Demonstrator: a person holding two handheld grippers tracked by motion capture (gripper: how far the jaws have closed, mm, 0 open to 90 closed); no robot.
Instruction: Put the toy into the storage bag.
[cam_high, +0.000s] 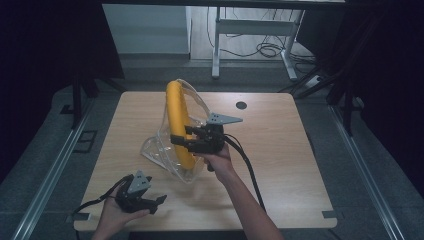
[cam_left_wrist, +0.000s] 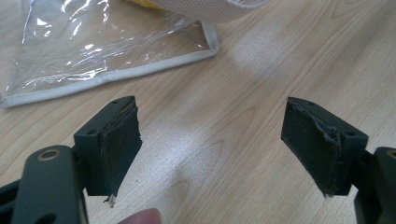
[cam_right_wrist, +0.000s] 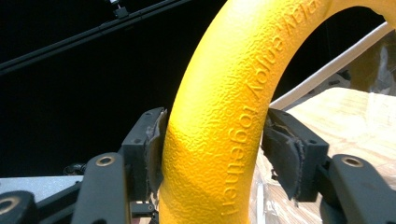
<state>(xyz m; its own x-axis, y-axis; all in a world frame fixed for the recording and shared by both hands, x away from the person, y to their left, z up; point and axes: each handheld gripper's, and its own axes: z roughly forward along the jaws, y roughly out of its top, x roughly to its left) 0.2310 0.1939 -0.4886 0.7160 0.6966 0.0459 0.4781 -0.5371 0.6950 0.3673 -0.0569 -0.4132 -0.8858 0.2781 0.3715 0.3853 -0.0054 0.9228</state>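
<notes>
High view first: the wooden table (cam_high: 280, 150) carries a clear plastic bag (cam_high: 160, 150), and a yellow ring (cam_high: 176, 117) stands upright in its mouth, near the table's middle. My right gripper (cam_high: 181, 141) sits level at the ring's lower stretch, one jaw on each side of the tube. In the right gripper view the left pad lies against the yellow ring (cam_right_wrist: 224, 126), while the right pad stands a sliver off it, so I read the jaws as parted around the ring and not squeezing it. My left gripper (cam_high: 159, 201) rests low at the near left of the table, jaws wide apart with bare wood between them; the bag's white-piped edge (cam_left_wrist: 116, 77) lies just ahead of it.

I judge this as the step of seating the ring into the bag. Next I need a firm grip on the ring and the left gripper on the bag's edge.

Embossed along the ring I read "enjoy together"; the farther letters are too skewed to make out.
</notes>
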